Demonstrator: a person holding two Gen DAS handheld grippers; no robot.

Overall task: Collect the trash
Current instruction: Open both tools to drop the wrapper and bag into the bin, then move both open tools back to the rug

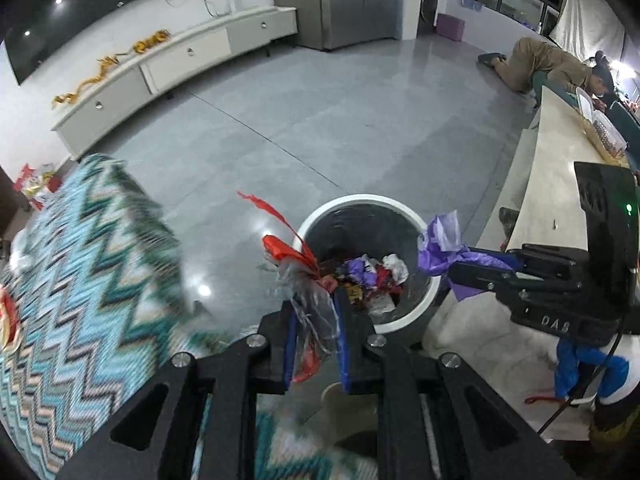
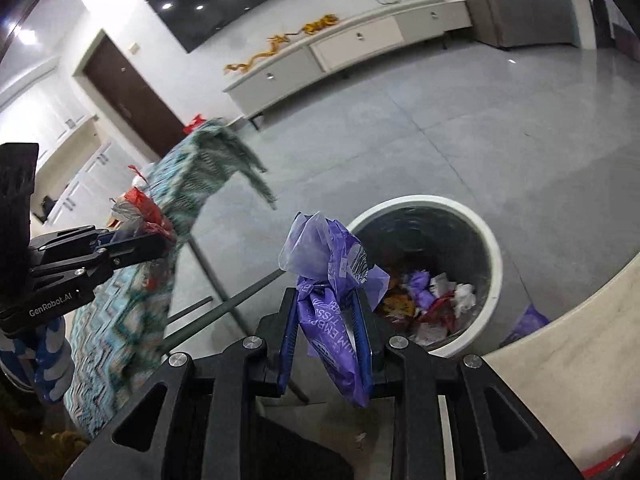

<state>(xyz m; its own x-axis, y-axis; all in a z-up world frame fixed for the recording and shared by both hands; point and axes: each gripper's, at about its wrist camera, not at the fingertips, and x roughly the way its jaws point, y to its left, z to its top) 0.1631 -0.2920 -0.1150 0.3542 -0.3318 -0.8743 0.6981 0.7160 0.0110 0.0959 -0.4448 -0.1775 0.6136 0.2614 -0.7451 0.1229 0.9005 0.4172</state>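
A round white trash bin (image 1: 360, 200) with a dark liner stands on the grey floor, holding several crumpled wrappers (image 1: 372, 272). My left gripper (image 1: 314, 300) is shut on a red and clear plastic wrapper (image 1: 296, 256), just at the bin's near-left rim. From the right, my right gripper (image 1: 452, 268) reaches in, shut on a purple plastic wrapper (image 1: 440, 244) over the bin's right rim. In the right wrist view the right gripper (image 2: 326, 296) pinches the purple wrapper (image 2: 332, 248) left of the bin (image 2: 492, 248). At the left edge is the left gripper (image 2: 160, 240) with its red wrapper (image 2: 138, 208).
A table under a teal zigzag cloth (image 1: 88, 248) stands left of the bin, its metal legs (image 2: 224, 304) close by. A beige curved counter (image 1: 560, 184) runs along the right. Farther off are a white low cabinet (image 1: 180, 64), a fridge (image 1: 352, 0) and a kneeling person (image 1: 536, 60).
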